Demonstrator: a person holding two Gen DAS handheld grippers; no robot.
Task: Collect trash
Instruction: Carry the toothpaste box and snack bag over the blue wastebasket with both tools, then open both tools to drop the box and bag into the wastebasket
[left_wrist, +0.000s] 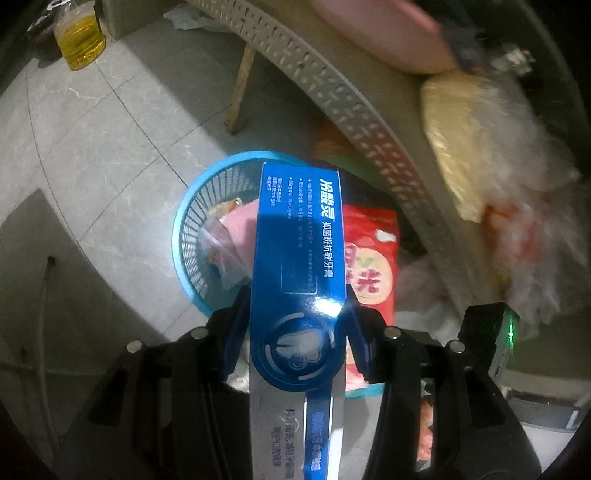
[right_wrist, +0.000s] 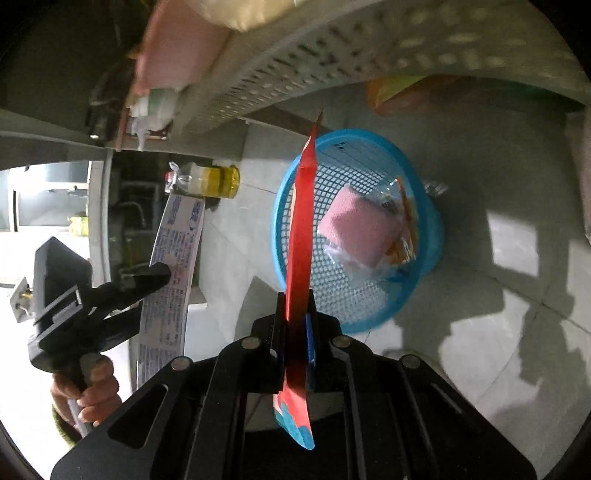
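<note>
We find the left gripper (left_wrist: 297, 332) at lower centre of the left wrist view, its jaws set partway apart and pressed against both long sides of a blue box (left_wrist: 295, 236), which they pinch; the box runs up the frame from the jaws to just above centre, and its far end overlaps the rim of a blue basket (left_wrist: 192, 229) standing on the grey tiled floor (left_wrist: 110, 140) at centre left. In the right wrist view the same gripper (right_wrist: 162, 275) appears at left, held by a hand (right_wrist: 92, 391) at lower left, with the box (right_wrist: 173, 266) seen by its pale printed side. The right gripper (right_wrist: 295, 332) sits at lower centre of its own view, jaws almost together, clamped on a red packet (right_wrist: 301, 229) seen edge-on; the packet rises toward upper centre and crosses in front of the basket (right_wrist: 428, 221), which lies at centre right. The same packet (left_wrist: 371, 258) shows flat just right of the box in the left wrist view. Inside the basket we note a pink block (right_wrist: 360, 229) and a clear wrapper (right_wrist: 400, 206) with orange print, touching one another. A perforated grey chair (left_wrist: 332, 81) arcs across the upper right of the left wrist view, with a pink cushion (left_wrist: 376, 29) on it. A bottle (left_wrist: 79, 40) of yellow liquid stands on the floor at upper left, well apart from the basket.
</note>
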